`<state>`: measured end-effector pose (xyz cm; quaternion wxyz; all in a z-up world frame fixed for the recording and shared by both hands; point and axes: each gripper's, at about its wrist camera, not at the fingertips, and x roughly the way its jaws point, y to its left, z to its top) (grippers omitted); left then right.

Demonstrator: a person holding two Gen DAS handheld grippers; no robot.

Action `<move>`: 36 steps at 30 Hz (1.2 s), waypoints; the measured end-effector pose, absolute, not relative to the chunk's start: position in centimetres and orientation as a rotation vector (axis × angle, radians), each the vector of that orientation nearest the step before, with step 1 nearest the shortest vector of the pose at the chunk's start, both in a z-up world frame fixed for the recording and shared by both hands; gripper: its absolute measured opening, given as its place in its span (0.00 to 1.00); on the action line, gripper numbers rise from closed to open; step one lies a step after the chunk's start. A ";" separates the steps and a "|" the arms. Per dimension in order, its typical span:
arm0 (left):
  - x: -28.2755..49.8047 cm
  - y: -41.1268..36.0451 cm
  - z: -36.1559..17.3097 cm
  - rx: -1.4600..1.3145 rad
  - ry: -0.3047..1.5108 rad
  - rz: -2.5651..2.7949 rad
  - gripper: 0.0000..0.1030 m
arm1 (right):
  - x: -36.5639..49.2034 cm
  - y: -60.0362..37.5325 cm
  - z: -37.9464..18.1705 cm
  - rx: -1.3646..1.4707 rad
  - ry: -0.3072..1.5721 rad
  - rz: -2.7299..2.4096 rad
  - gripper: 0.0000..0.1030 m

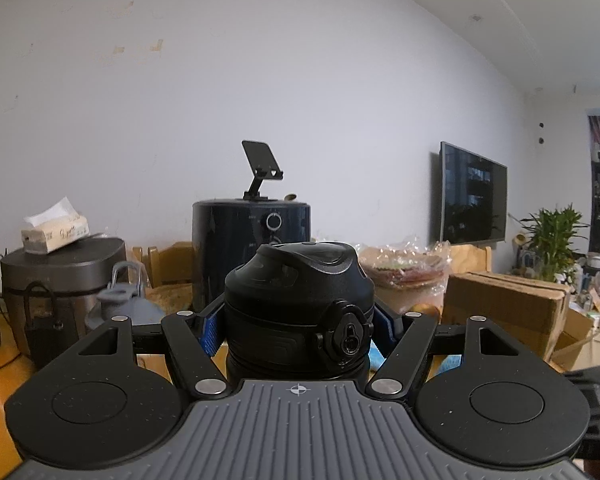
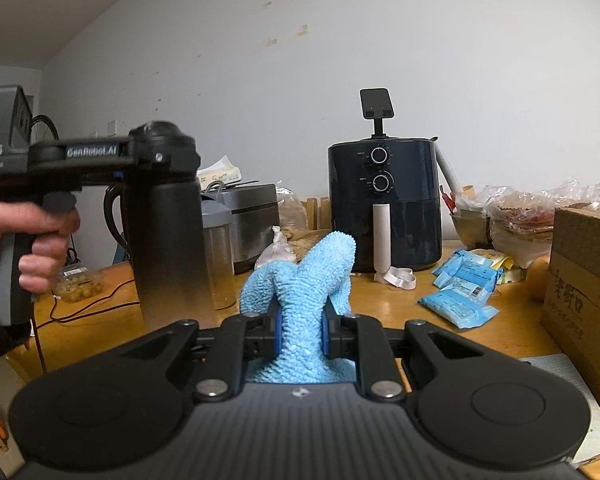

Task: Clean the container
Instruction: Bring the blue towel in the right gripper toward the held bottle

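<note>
Left gripper [image 1: 298,330]: black linkage arms, silver pivot screws, blue pads, grey ribbed base. Housing lettered "GenRobot.AI", "DAS".

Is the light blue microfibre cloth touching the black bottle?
Apart. Right wrist view shows the light blue microfibre cloth, clamped in the right gripper, with tabletop visible between it and the black bottle.

a home: wooden table [image 2: 400,304] crowded with an air fryer [image 2: 384,204], rice cooker [image 1: 60,276], wall television [image 1: 472,194], houseplant [image 1: 554,236].
</note>
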<state>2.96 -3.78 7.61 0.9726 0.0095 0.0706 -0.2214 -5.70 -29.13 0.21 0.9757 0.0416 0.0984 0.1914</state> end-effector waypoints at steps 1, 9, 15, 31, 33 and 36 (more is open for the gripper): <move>3.0 -3.7 7.3 0.017 0.147 -0.446 0.66 | -5.7 -29.1 0.2 0.085 0.197 0.388 0.12; 2.7 -3.5 5.8 0.034 0.152 -0.438 0.66 | -5.7 -29.1 0.1 0.097 0.189 0.408 0.12; 1.5 -3.7 5.3 0.057 0.110 -0.440 0.66 | -5.8 -29.1 0.0 0.106 0.183 0.423 0.12; 0.8 -2.5 5.1 0.041 0.088 -0.478 0.66 | -5.8 -29.1 -0.2 0.129 0.166 0.462 0.12; 0.8 -2.5 5.1 0.042 0.088 -0.481 0.66 | -5.8 -29.1 -0.2 0.132 0.164 0.467 0.12; 0.7 -2.5 5.1 0.045 0.089 -0.484 0.66 | -5.9 -29.1 -0.3 0.136 0.161 0.475 0.12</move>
